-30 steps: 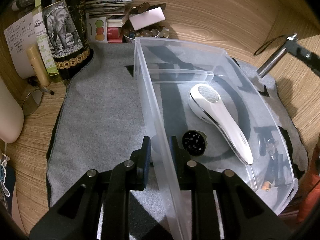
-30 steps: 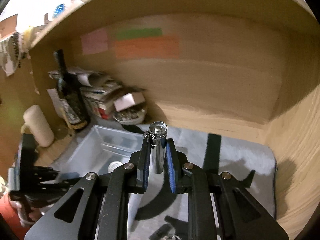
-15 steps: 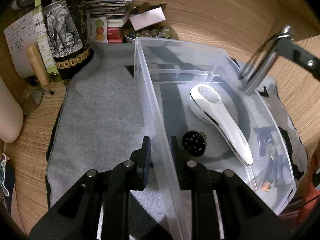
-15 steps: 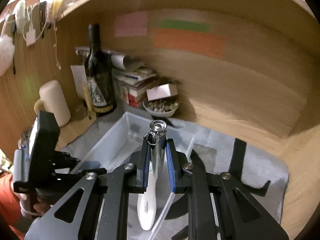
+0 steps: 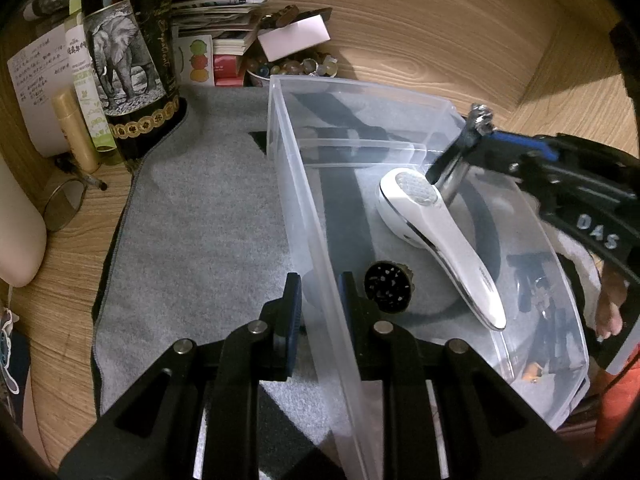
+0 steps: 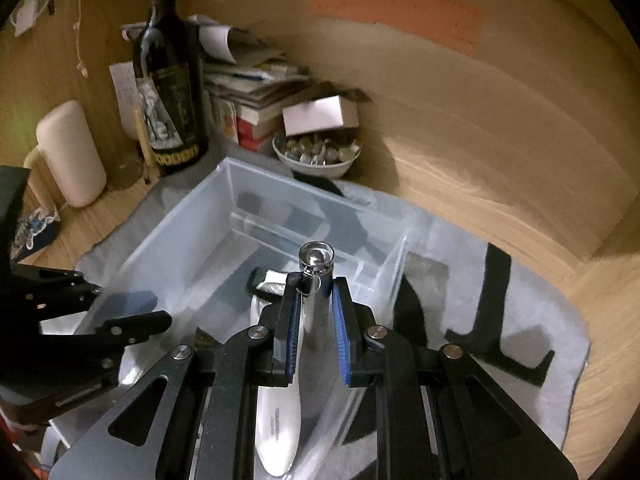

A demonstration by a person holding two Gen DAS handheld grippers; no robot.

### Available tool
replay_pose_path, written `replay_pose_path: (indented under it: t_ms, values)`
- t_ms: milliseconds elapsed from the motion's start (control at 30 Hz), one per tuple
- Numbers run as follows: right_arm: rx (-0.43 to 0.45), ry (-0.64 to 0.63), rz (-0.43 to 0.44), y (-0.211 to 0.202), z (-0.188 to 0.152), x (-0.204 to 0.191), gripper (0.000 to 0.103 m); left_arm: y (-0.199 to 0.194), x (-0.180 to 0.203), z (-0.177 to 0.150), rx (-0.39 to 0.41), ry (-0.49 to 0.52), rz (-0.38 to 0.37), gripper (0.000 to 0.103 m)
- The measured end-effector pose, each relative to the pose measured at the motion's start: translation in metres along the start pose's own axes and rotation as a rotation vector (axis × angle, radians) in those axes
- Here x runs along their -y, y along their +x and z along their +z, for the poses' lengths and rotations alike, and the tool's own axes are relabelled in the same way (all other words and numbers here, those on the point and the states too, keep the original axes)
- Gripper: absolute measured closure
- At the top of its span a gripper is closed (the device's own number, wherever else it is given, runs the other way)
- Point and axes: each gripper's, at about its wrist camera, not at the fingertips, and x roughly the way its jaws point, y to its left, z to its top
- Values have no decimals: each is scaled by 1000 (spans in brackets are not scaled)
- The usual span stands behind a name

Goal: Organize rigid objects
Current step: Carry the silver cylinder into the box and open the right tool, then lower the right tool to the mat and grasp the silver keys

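Observation:
A clear plastic bin (image 5: 304, 184) lies on a grey mat (image 5: 200, 220). My left gripper (image 5: 320, 304) is shut on the bin's near long wall, one finger inside and one outside. Inside the bin lie a white handheld device (image 5: 436, 236), a black round disc (image 5: 388, 286) and some small dark items (image 5: 540, 300) at the right end. My right gripper (image 6: 316, 308) is shut on a silver metal cylinder (image 6: 316, 276), held tilted over the bin (image 6: 160, 236). In the left wrist view the cylinder (image 5: 460, 160) has its lower end down beside the white device's head.
A dark wine bottle (image 5: 128, 68) with an elephant label stands at the mat's far left corner. Behind the bin are a stack of books and papers (image 5: 224, 20) and a bowl of marbles (image 5: 288, 68). A cream cylinder (image 5: 16, 232) stands at the left. Wooden walls close in behind and to the right.
My right gripper has come down and in from the right with the silver cylinder, which now reaches into the bin by the white device. The left gripper and the bin have stayed put.

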Motion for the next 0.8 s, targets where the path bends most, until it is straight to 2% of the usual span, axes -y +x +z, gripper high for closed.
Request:
replay_pose_path:
  t_ms: [267, 400, 567, 700, 800]
  values:
    - [-22, -32, -8, 11, 3, -5, 87, 0, 0, 0, 1, -1, -1, 84]
    - [-16, -21, 5, 10, 1, -4, 72, 0, 0, 0, -1, 0, 1, 84]
    - [16, 1, 40, -5, 2, 0, 70, 0, 1, 0, -1, 2, 2, 84]
    - [71, 39, 52, -30, 0, 11, 60, 0, 1, 0, -1, 0, 1, 84]
    - [104, 63, 50, -51, -5, 22, 59, 1, 1, 0, -1, 0, 0, 84]
